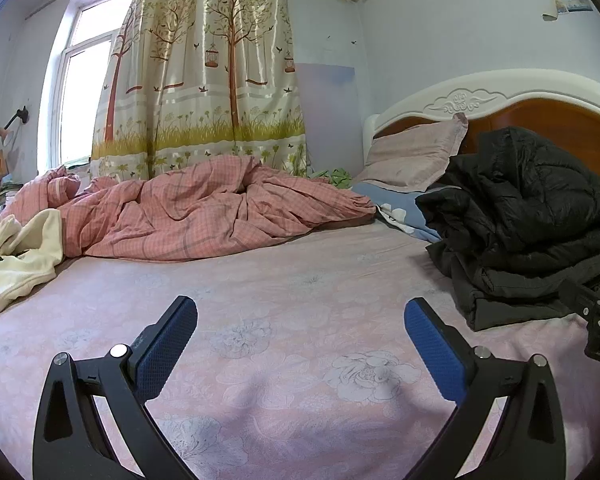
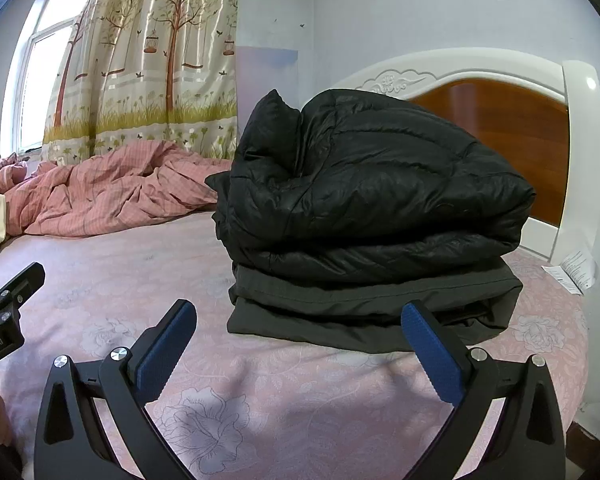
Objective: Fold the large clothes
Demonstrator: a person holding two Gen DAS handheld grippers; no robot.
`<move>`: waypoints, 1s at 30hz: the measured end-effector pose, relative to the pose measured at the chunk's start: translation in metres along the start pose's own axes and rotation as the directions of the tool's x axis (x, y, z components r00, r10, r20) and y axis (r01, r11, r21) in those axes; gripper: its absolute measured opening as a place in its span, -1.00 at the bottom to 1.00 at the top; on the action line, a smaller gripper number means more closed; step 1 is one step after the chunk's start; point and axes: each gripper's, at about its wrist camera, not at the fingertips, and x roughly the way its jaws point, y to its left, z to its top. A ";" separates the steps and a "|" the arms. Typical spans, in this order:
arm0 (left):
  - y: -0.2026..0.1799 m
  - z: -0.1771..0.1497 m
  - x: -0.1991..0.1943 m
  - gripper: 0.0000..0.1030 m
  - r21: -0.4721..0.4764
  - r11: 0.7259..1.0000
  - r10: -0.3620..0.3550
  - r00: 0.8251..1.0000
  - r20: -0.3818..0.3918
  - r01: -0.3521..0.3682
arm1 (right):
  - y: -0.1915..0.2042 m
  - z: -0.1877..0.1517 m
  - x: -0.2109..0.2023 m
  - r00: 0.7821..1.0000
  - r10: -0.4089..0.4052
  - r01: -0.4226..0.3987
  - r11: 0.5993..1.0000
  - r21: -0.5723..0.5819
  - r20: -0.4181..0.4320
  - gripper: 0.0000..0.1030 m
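Pink floral bed (image 1: 300,272) lying beneath both grippers, folded black jacket (image 2: 372,200) sitting stacked by the headboard (image 2: 512,116), left gripper (image 1: 300,320) and right gripper (image 2: 298,322) hovering with fingers spread apart, gripping nothing

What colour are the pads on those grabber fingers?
Blue, with a fine dotted texture, on black arms. The left wrist view shows the pads best.

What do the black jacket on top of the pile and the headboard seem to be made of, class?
Black jacket: likely padded synthetic shell, slightly glossy; quilted seams and puffy folds show.
Headboard: apparently polished reddish-brown wood panel in a white painted frame with carved ornament; it reflects light.
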 end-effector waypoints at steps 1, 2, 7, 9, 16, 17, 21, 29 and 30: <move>0.000 0.000 0.000 1.00 -0.001 1.000 0.000 1.000 0.000 0.000 | 0.000 0.000 0.000 1.000 0.000 0.000 1.000 -0.001 -0.002 1.00; 0.001 0.000 0.000 1.00 -0.001 1.000 0.000 1.000 0.000 0.000 | 0.000 0.000 0.000 1.000 0.000 0.000 1.000 -0.001 -0.002 1.00; 0.001 0.000 0.000 1.00 -0.001 1.000 -0.001 1.000 -0.001 0.001 | 0.000 0.000 0.000 1.000 0.000 0.000 1.000 -0.002 -0.002 1.00; 0.000 0.000 0.000 1.00 0.000 1.000 -0.001 1.000 -0.001 0.001 | 0.000 0.000 0.000 1.000 0.000 0.000 1.000 -0.002 -0.003 1.00; 0.001 0.000 0.000 1.00 0.000 1.000 -0.001 1.000 -0.001 0.001 | 0.000 0.000 0.000 1.000 0.000 0.000 1.000 -0.001 -0.003 1.00; 0.001 0.000 0.000 1.00 0.000 1.000 -0.001 1.000 -0.002 0.001 | 0.000 0.000 0.000 1.000 0.000 0.000 1.000 -0.001 -0.002 1.00; 0.005 -0.003 0.001 1.00 -0.004 1.000 0.001 1.000 -0.015 -0.001 | 0.000 0.000 0.000 1.000 0.000 0.000 1.000 -0.001 -0.004 1.00; 0.008 -0.003 0.000 1.00 0.000 1.000 0.000 1.000 -0.018 0.000 | 0.000 0.000 0.000 1.000 0.000 0.000 1.000 -0.001 -0.004 1.00; 0.008 -0.003 0.000 1.00 0.001 1.000 0.002 1.000 -0.021 -0.002 | 0.000 0.000 0.000 1.000 0.000 0.000 1.000 -0.002 -0.005 1.00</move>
